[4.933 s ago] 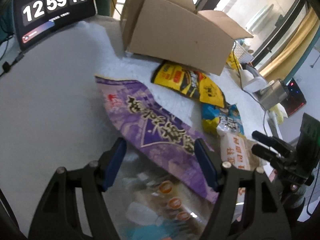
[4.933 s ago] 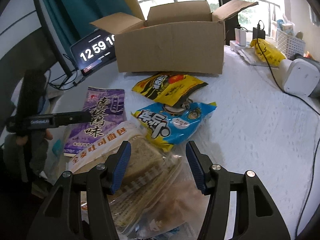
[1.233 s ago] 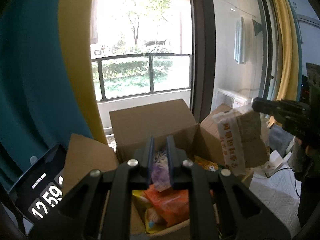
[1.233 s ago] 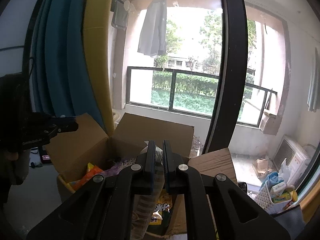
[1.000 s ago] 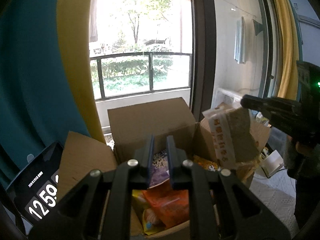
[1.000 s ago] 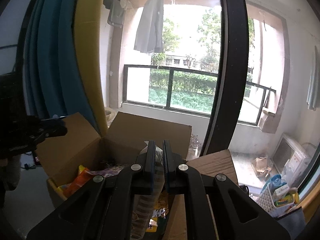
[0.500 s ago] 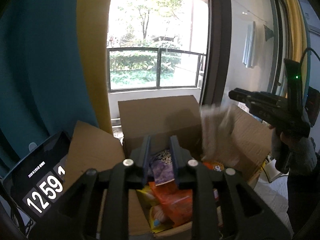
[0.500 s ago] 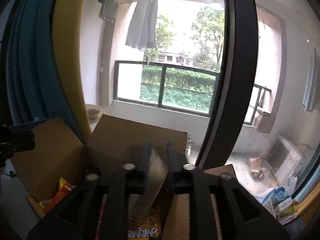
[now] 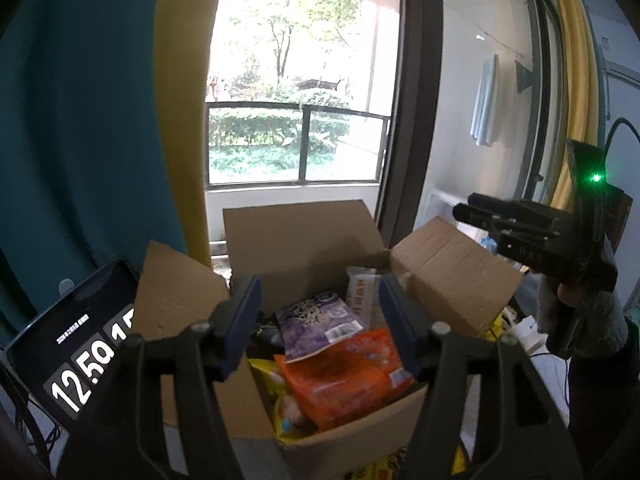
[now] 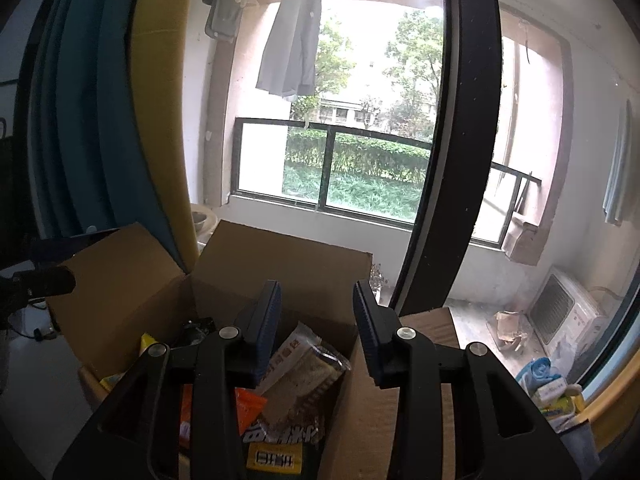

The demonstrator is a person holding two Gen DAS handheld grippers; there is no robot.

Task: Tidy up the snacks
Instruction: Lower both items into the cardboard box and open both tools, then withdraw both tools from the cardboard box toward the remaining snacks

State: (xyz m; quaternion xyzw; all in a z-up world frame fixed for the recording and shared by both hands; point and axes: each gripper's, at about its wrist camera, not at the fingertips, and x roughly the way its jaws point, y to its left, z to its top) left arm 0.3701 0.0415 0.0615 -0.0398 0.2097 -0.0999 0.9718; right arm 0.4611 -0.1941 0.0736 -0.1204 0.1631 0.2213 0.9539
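Cardboard box (image 9: 304, 240) sitting open on table, flaps splayed out, packed with snacks. Clock tablet (image 9: 68, 356) leaning just left of box.

Left gripper (image 9: 320, 312) hovering over box mouth, pointing forward and slightly down, jaws having just been opening, now standing wide apart, gripping nothing. Purple bag (image 9: 316, 320) lying below and between the jaws, inside box, free of both pads, resting on orange bag (image 9: 344, 376). Yellow bag (image 9: 276, 392) tucked under orange one at box's front.

Right gripper (image 10: 316, 320) hanging above box's right half, also tilted a little down, jaws having just been opening, now apart with nothing pinched. Cracker pack (image 10: 304, 368) standing tilted inside box (image 10: 280, 264), under the gap, touching neither pad; same pack (image 9: 362, 292) showing upright behind purple bag in left view.

Right gripper (image 9: 472, 212) also showing at right of left view, held level beside box's right flap, hand (image 9: 576, 300) wrapped on grip.
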